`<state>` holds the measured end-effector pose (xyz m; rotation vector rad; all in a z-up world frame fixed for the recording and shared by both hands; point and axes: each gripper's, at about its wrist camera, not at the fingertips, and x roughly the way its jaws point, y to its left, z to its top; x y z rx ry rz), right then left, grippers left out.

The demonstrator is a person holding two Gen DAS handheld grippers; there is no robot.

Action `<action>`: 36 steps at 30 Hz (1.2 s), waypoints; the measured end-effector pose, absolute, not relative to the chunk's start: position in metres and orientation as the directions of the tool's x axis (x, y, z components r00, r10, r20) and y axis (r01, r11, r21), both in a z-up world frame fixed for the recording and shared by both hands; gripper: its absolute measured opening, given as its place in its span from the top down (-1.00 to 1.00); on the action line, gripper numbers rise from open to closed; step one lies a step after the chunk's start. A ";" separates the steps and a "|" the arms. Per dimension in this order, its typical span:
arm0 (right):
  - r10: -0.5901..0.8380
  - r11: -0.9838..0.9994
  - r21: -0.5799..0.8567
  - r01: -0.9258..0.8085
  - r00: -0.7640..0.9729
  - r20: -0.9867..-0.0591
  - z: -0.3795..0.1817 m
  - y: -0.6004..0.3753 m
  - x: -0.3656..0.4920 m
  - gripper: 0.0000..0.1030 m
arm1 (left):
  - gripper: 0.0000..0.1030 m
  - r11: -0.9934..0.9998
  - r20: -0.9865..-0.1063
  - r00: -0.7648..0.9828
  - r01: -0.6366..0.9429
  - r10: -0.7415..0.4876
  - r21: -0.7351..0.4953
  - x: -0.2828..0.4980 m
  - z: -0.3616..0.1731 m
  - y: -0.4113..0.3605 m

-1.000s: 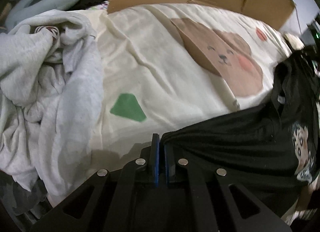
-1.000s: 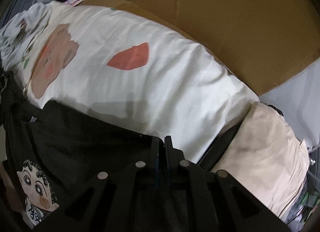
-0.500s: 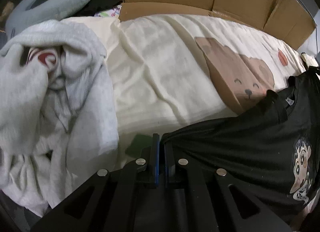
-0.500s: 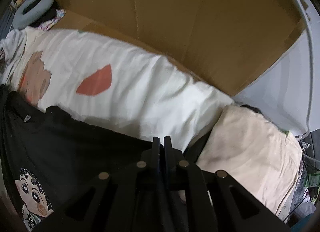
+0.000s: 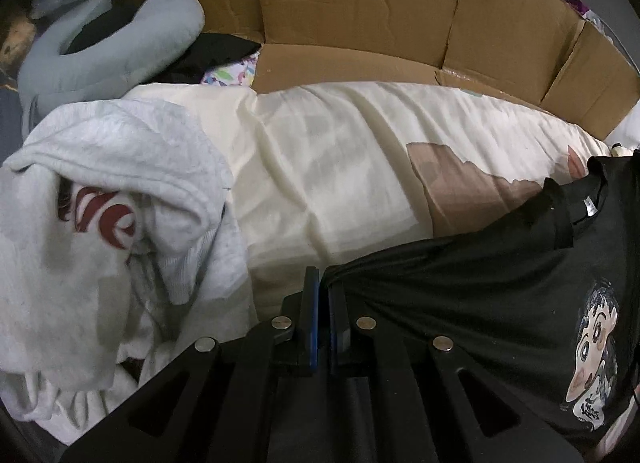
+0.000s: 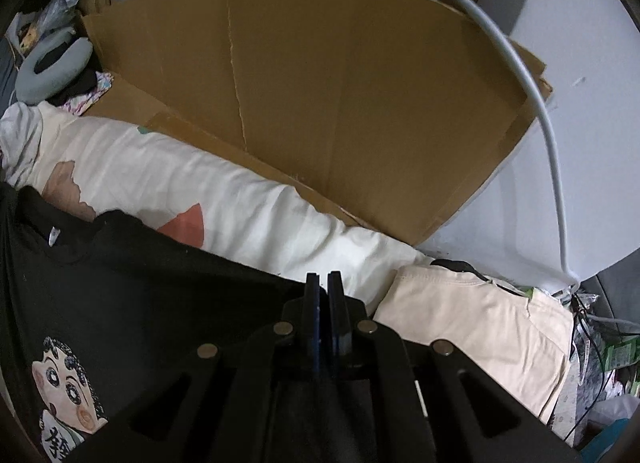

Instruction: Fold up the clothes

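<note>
Black T-shirt (image 5: 460,287) stretched between my two tools above the bed's cream duvet (image 5: 328,183).

Left tool (image 5: 323,283) and right tool (image 6: 323,287) each clamp an edge; I'd keep tension even, lay it flat, clear of the grey sweatshirt (image 5: 100,191).

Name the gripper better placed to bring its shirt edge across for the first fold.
Either, probably: left gripper and right gripper are both shut on opposite edges of the black T-shirt, stretched between them above the cream bedding.
</note>
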<state>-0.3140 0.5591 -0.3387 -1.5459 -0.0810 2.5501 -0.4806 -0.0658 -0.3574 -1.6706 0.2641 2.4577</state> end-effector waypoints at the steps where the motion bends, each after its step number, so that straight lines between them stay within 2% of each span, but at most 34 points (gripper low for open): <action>1: 0.158 -0.987 -0.124 -0.104 -0.440 -0.884 -0.344 0.559 -0.316 0.93 | 0.93 -0.970 -0.936 -0.350 -0.237 0.030 0.058 -0.482 -0.364 -0.063; 10: 0.061 -0.997 -0.043 -0.070 -0.288 -0.956 -0.396 0.563 -0.314 0.91 | 0.93 -0.950 -0.973 -0.230 -0.309 0.035 0.039 -0.486 -0.408 -0.045; 12: 0.045 -0.998 -0.030 -0.061 -0.268 -0.962 -0.401 0.563 -0.311 0.84 | 0.92 -0.947 -0.977 -0.210 -0.319 0.037 0.032 -0.486 -0.414 -0.044; 15: 0.015 -0.998 0.002 -0.065 -0.264 -0.964 -0.402 0.563 -0.303 0.52 | 0.91 -0.948 -0.977 -0.207 -0.319 0.047 0.022 -0.486 -0.416 -0.045; 17: -0.024 -0.998 0.040 -0.052 -0.286 -0.958 -0.395 0.564 -0.298 0.23 | 0.91 -0.949 -0.977 -0.205 -0.316 0.060 0.008 -0.487 -0.416 -0.046; 20: -0.041 -0.998 0.054 -0.030 -0.330 -0.943 -0.380 0.566 -0.292 0.05 | 0.91 -0.945 -0.976 -0.205 -0.326 0.070 0.001 -0.486 -0.416 -0.047; 22: -0.040 -0.998 0.051 -0.024 -0.340 -0.940 -0.375 0.570 -0.292 0.02 | 0.91 -0.945 -0.976 -0.206 -0.328 0.075 -0.004 -0.487 -0.416 -0.047; 33: -0.029 -0.998 0.017 0.059 -0.204 -0.979 -0.412 0.561 -0.317 0.04 | 0.86 -0.937 -0.980 -0.180 -0.348 0.085 -0.017 -0.494 -0.425 -0.045; 34: -0.029 -0.998 0.019 0.053 -0.198 -0.980 -0.414 0.561 -0.317 0.25 | 0.79 -0.934 -0.981 -0.175 -0.357 0.083 -0.015 -0.495 -0.426 -0.046; 35: -0.020 -0.999 0.010 0.052 -0.193 -0.981 -0.416 0.560 -0.318 0.62 | 0.72 -0.932 -0.982 -0.172 -0.363 0.077 -0.010 -0.495 -0.426 -0.046; 36: -0.006 -0.998 -0.004 0.055 -0.194 -0.981 -0.416 0.560 -0.317 0.76 | 0.68 -0.926 -0.982 -0.172 -0.377 0.072 -0.001 -0.496 -0.425 -0.046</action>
